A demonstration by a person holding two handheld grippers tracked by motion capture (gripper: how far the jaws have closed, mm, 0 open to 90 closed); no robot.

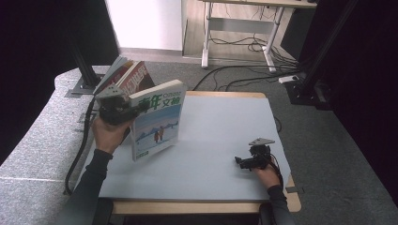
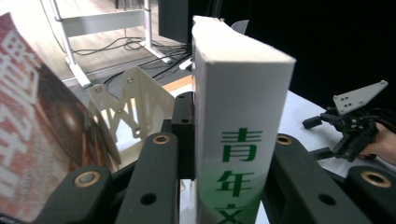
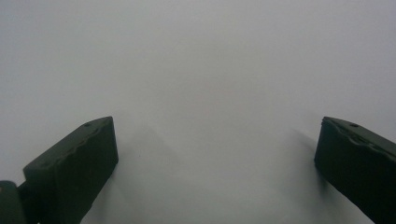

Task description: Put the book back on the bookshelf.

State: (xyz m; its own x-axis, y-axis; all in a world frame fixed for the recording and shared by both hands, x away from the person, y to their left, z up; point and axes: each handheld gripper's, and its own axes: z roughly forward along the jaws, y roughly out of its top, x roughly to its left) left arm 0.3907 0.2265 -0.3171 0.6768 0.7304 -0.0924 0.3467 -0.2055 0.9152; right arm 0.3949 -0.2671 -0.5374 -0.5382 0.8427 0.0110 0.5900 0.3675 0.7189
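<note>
The left gripper (image 1: 141, 108) clenches one thick book (image 1: 156, 119) by its spine, upright above the mat (image 1: 216, 140)'s nine-o'clock edge. At its eleven o'clock, several magazines (image 1: 126, 75) lean in a white rack (image 2: 135, 102). The right gripper (image 1: 240, 162) rests released at four o'clock; bare mat lies between.

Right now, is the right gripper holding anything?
No: in the right gripper view the right gripper has its jaws wide apart over bare white table.
</note>
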